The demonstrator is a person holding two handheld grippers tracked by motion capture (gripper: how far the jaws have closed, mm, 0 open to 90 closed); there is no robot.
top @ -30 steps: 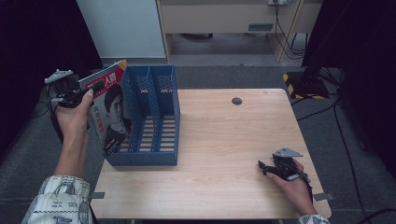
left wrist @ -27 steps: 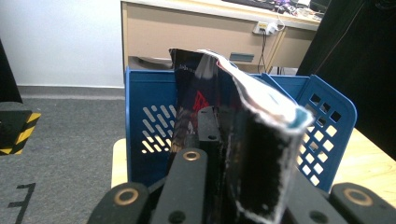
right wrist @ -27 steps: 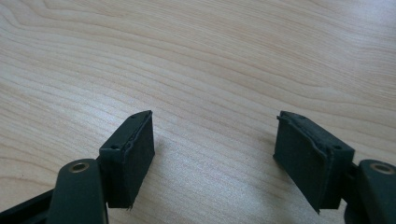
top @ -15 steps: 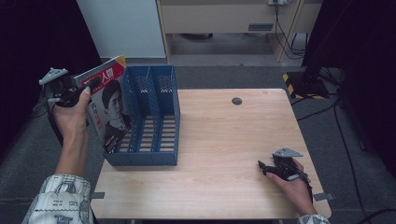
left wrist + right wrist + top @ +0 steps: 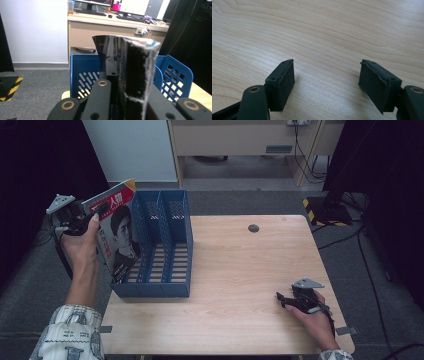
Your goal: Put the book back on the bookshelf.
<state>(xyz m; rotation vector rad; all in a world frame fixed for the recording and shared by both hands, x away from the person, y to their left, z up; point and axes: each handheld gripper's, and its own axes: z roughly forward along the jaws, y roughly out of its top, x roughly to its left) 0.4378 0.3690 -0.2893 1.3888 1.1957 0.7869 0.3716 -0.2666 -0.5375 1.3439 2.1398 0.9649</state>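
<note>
Since a second ago the magazine (image 5: 117, 232) has tipped a little further out over the rack's near-left corner, its top edge leaning away from the dividers; the right gripper (image 5: 286, 298) has not shifted on the table (image 5: 240, 270).

Clamped together on the magazine's top corner, the left gripper (image 5: 97, 210) holds it tilted, with the lower edge down against the outer left wall of the blue file rack (image 5: 160, 250). Whether that edge sits inside the first slot or just outside the wall cannot be told from the high view. The rack's three upright slots beside it hold nothing; slatted floors and perforated end walls show through them.

In the left gripper view the magazine's glossy spine (image 5: 135, 72) stands straight up between the black jaws, with the rack's blue plastic wall (image 5: 82, 75) right behind it, pierced with slanted slits on one face and square holes on the other.

Well apart from the rack, the right gripper rests on the pale wood-grain tabletop near the front right corner, its jaws spread wide with only bare wood between the flat black pads (image 5: 283, 85). Farther off, toward the table's far edge, sits a small dark round disc (image 5: 254, 228).
</note>
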